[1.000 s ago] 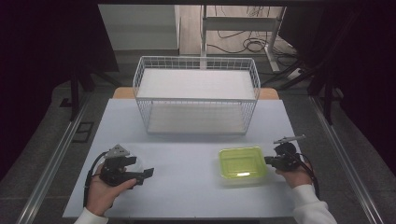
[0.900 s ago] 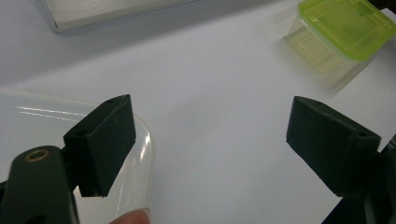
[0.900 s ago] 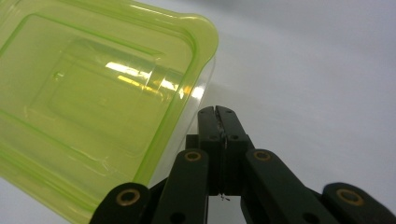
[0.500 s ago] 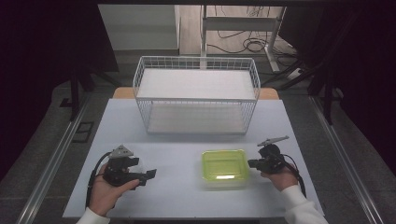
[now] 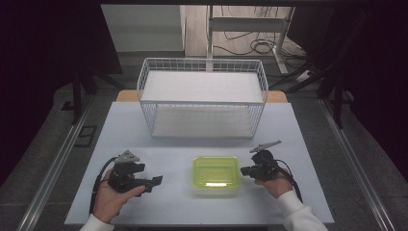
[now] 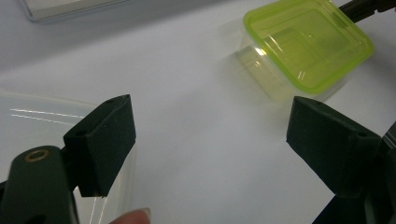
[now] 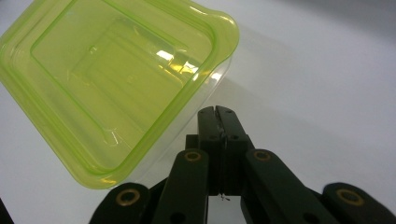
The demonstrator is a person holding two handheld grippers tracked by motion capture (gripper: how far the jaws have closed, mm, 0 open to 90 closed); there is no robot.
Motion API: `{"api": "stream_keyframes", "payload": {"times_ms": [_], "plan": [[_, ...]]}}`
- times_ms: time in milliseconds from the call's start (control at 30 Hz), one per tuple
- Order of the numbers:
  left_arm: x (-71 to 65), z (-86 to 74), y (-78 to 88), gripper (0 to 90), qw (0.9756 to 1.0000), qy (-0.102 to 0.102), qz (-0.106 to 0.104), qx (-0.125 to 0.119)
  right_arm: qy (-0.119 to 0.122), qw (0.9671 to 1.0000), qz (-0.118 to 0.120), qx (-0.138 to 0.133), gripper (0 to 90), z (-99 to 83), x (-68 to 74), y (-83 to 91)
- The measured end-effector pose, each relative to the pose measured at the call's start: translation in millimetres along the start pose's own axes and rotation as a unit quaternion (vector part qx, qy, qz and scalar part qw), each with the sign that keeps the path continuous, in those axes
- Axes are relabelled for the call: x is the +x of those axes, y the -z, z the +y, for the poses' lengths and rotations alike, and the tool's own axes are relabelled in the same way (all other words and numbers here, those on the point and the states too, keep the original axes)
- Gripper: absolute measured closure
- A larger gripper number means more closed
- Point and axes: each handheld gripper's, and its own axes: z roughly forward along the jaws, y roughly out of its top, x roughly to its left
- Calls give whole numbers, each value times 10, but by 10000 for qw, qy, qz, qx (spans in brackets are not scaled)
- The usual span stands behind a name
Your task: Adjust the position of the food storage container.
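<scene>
Standing on the white table is one clear container with a green lid, in front of one empty wire basket. The right gripper has its jaws pressed together, tips touching the container's right side wall. The left gripper, well apart to the left, has its jaws spread wide with nothing between them.
</scene>
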Motion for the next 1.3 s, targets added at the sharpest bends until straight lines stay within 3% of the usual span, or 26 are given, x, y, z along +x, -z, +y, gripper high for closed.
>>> {"api": "stream_keyframes", "payload": {"times_ms": [400,567,633,700,800,967,1033,1167,1300], "plan": [[-77,30,-44,156,9999,-141,-66,49,265,9996,109,88,890,157,211,-231],[-75,31,-31,158,10000,-67,-66,10,230,9996,137,26,890,159,213,-230],[-71,28,-32,156,9999,18,-102,-6,223,9997,40,-78,879,148,190,-174],[-72,26,-32,153,9999,58,-153,-12,147,9995,-18,-269,803,117,162,-99],[-84,22,-33,147,9998,26,-202,-48,-8,9978,-83,-660,577,46,116,24],[-92,16,-33,140,9998,-33,-204,-71,-173,9922,58,-1237,356,-71,104,201],[-89,14,-38,140,9998,-27,-189,-57,-245,9899,203,-1383,314,-122,125,239],[-80,1,-60,145,9999,33,-100,-19,-360,9883,461,-1410,283,-180,147,241],[-92,0,-13,146,9997,78,54,-233,-314,9889,498,-1365,272,-193,145,213]]}}
